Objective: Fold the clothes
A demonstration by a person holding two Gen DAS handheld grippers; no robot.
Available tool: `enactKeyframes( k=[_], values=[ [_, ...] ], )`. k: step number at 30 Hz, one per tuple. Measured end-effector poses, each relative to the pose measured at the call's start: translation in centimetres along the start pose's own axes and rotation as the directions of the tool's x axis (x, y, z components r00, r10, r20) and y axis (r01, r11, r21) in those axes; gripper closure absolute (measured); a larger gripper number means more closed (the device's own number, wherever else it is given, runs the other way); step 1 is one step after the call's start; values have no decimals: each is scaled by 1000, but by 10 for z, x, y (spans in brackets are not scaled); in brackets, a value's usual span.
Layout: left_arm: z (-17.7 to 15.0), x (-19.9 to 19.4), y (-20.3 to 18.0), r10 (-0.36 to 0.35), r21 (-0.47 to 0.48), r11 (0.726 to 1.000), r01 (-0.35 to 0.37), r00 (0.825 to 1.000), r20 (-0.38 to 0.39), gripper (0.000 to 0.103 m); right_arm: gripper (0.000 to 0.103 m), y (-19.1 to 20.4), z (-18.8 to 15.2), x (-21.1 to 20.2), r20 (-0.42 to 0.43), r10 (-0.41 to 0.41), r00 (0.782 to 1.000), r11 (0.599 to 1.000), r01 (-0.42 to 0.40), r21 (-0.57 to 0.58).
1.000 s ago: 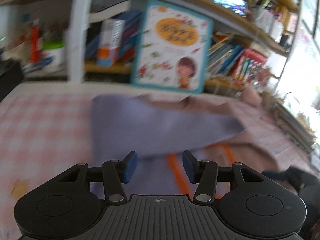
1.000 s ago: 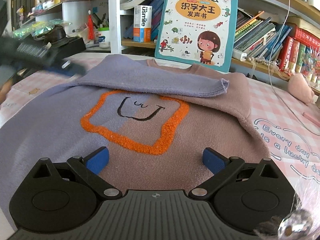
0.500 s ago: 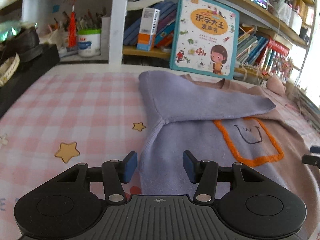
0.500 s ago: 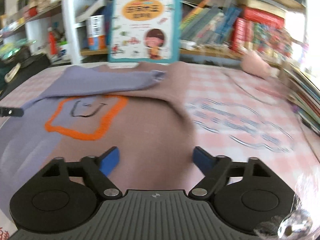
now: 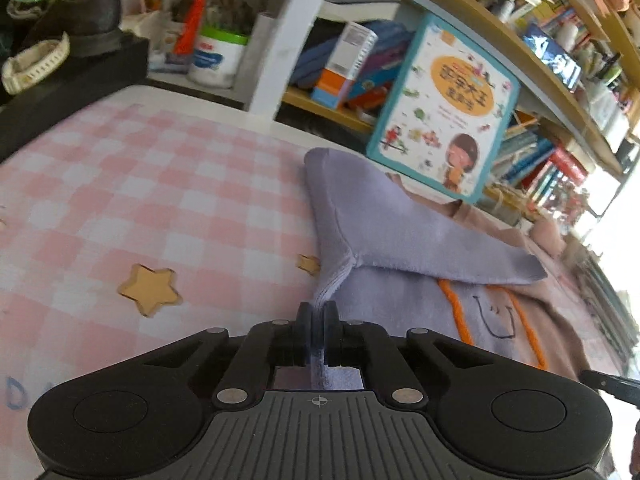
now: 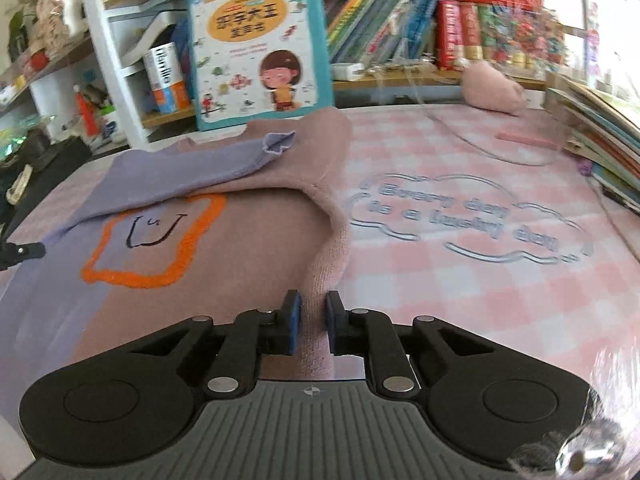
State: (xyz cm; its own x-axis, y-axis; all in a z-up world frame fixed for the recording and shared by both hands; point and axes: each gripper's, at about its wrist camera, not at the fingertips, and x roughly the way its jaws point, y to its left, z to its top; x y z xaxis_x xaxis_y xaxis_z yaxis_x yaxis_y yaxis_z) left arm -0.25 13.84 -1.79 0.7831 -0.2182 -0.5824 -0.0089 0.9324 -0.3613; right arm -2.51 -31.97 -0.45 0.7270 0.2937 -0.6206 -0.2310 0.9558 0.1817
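Knit sweater (image 6: pixel 224 264), half lilac and half dusty pink with an orange outlined square on the chest, lies flat on the pink checked tablecloth (image 5: pixel 132 200), collar toward the bookshelf and the propped picture book (image 6: pixel 260 44), hem toward me. Its lilac sleeve (image 5: pixel 420 240) lies folded across the chest, cuff pointing toward my right side.

Left gripper (image 5: pixel 319 320): jaws nearly together, with the lilac side edge of the sweater pinched between them just below the armpit seam. Right gripper (image 6: pixel 311 320): jaws narrow, with the pink edge pinched between the pads as a raised ridge. That ridge runs straight away from the right gripper toward the shoulder.

Relation that matters: the garment's long axis runs hem to collar, directly forward from both grippers. I hold one side edge in each, so the body lies between my two grips, neither arm nearer than the other. The pink sleeve does not show lying out to the right; where it lies I cannot tell.

Judgement: with both edges held level, any fold from here would carry the near part forward along that axis, or bring the sides inward. Uneven lift risks skewing the sleeve already laid across.
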Motion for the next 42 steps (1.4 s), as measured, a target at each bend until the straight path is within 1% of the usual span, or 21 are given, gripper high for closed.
enactKeyframes(
  k=[3,9,10,12,14,18,21,27,29,32,34,37,40,42],
  values=[
    [3,-5,6,27,-1,1000,-27,1000,9,99,91,13,3,7,-1,24,1000,999,-24,-30],
    [-1,-16,16,12,-22,1000,-13,999,-36,98,91,24,7,14,-6,50,999,998,-50,-42],
    [-2,-18,18,10,-26,1000,-11,999,-44,98,91,23,7,13,-9,53,999,998,-53,-31],
    [-4,-22,21,5,-33,999,-7,998,-59,96,85,18,6,10,-18,67,998,998,-67,0],
    [-5,-26,24,-6,-45,999,2,997,-77,94,76,11,2,3,-23,101,995,994,-100,48],
    [-16,-39,30,-71,-126,990,57,991,-110,93,75,1,-7,-11,-30,150,988,981,-145,133],
    [-27,-49,31,-101,-176,981,80,989,-112,93,75,-4,-15,-23,-30,169,985,970,-161,183],
    [-46,-65,29,-122,-225,969,97,987,-100,93,79,0,-29,-39,-35,169,985,970,-160,183],
    [-49,-67,28,-124,-230,968,99,988,-94,93,85,1,-31,-41,-37,176,984,969,-166,184],
    [-49,-68,24,-108,-221,971,87,991,-84,97,91,-2,-32,-42,-29,187,982,962,-177,209],
    [-48,-70,16,-95,-189,979,81,993,-67,98,91,-5,-28,-45,8,220,976,943,-214,253],
    [-42,-75,1,-119,-132,985,112,992,-39,98,91,-4,-19,-52,79,288,954,913,-299,278],
    [-38,-75,-6,-138,-106,985,133,990,-43,97,92,2,-14,-52,80,319,944,906,-329,265],
    [-38,-72,-2,-139,-122,984,131,988,-65,97,92,3,-14,-48,52,310,949,914,-313,257]
  ],
)
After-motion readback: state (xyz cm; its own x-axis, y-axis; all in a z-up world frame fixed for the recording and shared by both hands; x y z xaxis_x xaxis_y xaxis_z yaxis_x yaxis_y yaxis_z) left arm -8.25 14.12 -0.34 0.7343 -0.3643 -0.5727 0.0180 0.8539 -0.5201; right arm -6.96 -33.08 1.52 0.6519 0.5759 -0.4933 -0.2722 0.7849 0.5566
